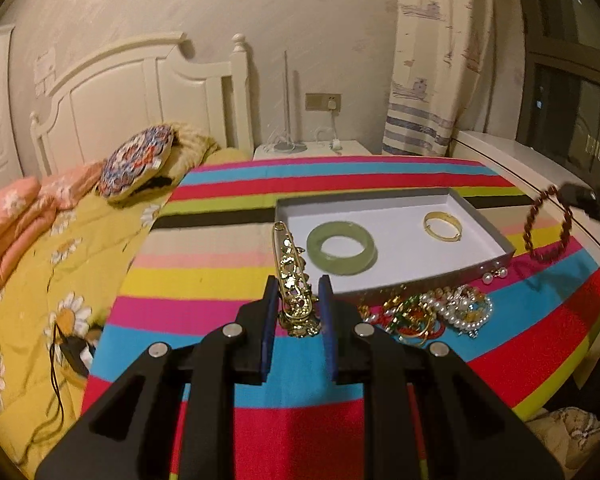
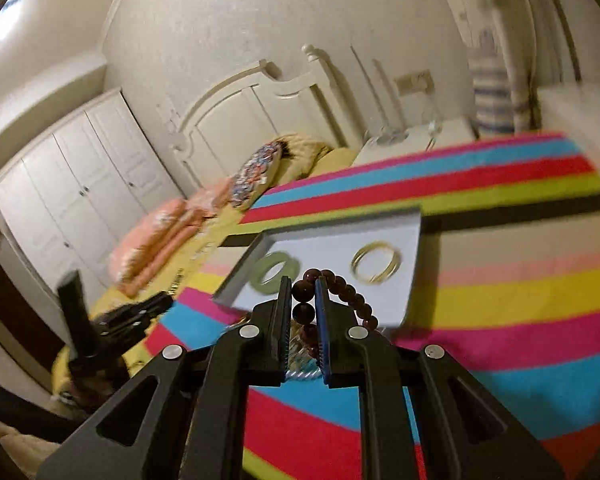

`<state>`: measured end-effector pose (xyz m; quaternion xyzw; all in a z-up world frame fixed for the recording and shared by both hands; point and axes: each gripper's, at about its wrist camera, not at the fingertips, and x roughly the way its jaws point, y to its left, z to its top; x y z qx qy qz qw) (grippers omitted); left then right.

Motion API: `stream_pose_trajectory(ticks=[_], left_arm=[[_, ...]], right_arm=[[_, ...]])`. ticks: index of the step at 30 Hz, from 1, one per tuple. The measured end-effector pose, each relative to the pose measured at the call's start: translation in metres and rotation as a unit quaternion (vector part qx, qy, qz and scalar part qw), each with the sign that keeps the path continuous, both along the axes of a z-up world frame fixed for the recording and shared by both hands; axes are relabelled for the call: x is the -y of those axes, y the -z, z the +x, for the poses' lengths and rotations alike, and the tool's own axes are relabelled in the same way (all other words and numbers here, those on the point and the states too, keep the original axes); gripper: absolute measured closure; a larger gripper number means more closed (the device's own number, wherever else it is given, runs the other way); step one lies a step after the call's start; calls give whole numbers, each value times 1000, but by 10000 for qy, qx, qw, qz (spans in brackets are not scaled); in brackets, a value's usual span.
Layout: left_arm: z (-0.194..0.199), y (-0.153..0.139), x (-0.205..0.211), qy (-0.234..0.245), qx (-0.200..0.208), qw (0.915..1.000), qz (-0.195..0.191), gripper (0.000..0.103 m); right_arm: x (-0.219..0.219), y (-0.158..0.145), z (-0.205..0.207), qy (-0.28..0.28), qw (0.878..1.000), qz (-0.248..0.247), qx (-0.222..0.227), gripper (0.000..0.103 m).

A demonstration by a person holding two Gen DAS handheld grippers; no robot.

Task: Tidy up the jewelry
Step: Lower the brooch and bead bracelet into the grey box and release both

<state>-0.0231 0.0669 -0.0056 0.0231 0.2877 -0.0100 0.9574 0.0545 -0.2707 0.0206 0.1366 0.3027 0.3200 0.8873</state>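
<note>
My left gripper [image 1: 298, 286] is shut on a gold ornate brooch pin [image 1: 290, 276], held above the striped cloth by the near left corner of the white tray [image 1: 404, 256]. The tray holds a green jade bangle [image 1: 341, 247] and a gold bangle [image 1: 443, 227]. My right gripper [image 2: 304, 286] is shut on a dark red bead bracelet [image 2: 342, 292], held above the tray's near edge [image 2: 412, 280]; the bracelet also shows in the left wrist view [image 1: 548, 224] at the right. The jade bangle [image 2: 276, 272] and gold bangle [image 2: 376, 267] show beyond it.
A pile of pearl, gold and red jewelry [image 1: 432, 312] lies on the striped cloth [image 1: 204, 280] in front of the tray, with pearl earrings [image 1: 494, 276] beside it. A bed with yellow quilt [image 1: 40, 280] is at the left. A white ledge [image 1: 540, 168] is at the right.
</note>
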Motion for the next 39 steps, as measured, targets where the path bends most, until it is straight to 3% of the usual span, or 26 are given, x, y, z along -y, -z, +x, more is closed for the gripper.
stream_pose_trajectory(ticks=[7,17,25,30,33,39], left_arm=[[22,-6,12,214,59,9997,139,84],[67,-13,28,469,78,9984,314,84],[125,-1,34,681,-361,9966,305,84],[164,13,31,935,-807,9902,645,84],[184,18,23,1119,-998,9859,740,84],[203,20,24,1380,-1179,9812,664,83]], right_arm=[[-15,-8,16,250,9952,-879,358,90],[-44,-20,51,197,9900,-1235,646,90],[-83,-15,85,-54,9808,-1773,806,90],[-116,3,98,-372,9709,-2205,860,90],[-147,18,94,-685,9542,-2690,1118,90],[-179,55,79,-1537,9299,-3193,987,90]])
